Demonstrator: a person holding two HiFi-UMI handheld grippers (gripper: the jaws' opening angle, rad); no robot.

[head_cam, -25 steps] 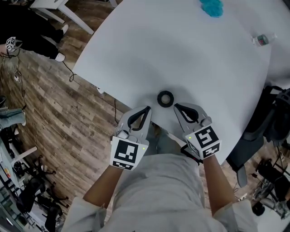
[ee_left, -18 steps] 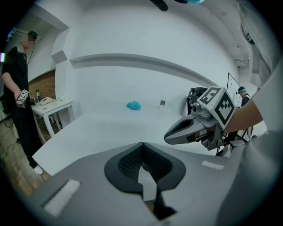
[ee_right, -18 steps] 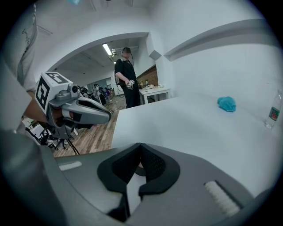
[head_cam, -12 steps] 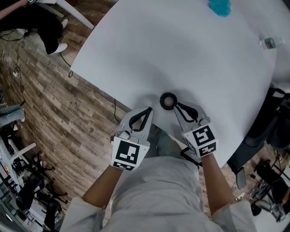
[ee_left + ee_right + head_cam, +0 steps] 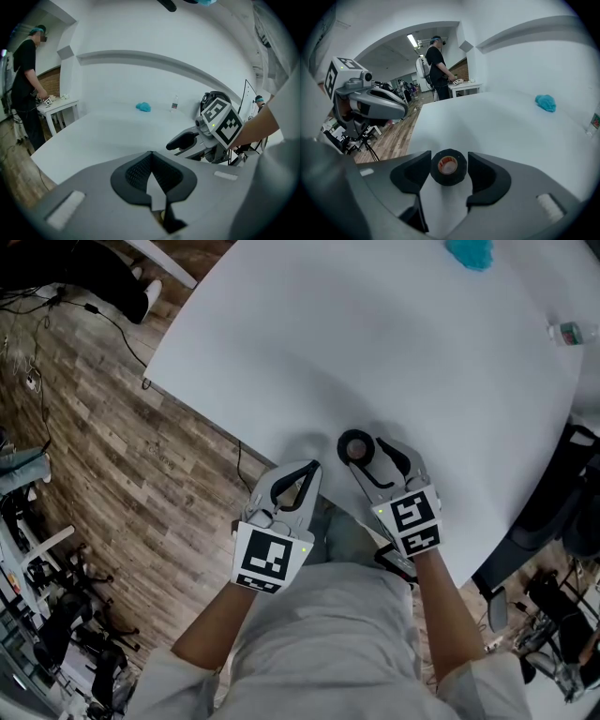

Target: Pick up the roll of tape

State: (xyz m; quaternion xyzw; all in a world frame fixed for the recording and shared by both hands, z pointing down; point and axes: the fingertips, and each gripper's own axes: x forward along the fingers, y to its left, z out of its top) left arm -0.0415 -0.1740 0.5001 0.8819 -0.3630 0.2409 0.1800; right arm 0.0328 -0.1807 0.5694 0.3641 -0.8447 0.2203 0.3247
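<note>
While the right gripper (image 5: 368,451) points down at the white table (image 5: 281,334), I can see its jaws opening with the roll of tape (image 5: 355,446) standing between them. In the right gripper view the black roll lies flat with its orange-lined core facing up. A thin gap shows on either side, so neither pad presses on it. The roll sits close to the table's edge nearest the person wearing my rig, a little inside the rim.

My left gripper (image 5: 307,468) hangs just beside the right one, its tips over that same near edge. Its own view shows the jaws together with nothing between them.

At the far edge of the table I make out a teal cloth (image 5: 469,251), and a small bottle (image 5: 567,334) near the far right edge, both well apart from the roll. Wooden floor (image 5: 112,456) shows beyond the table's left edge.
</note>
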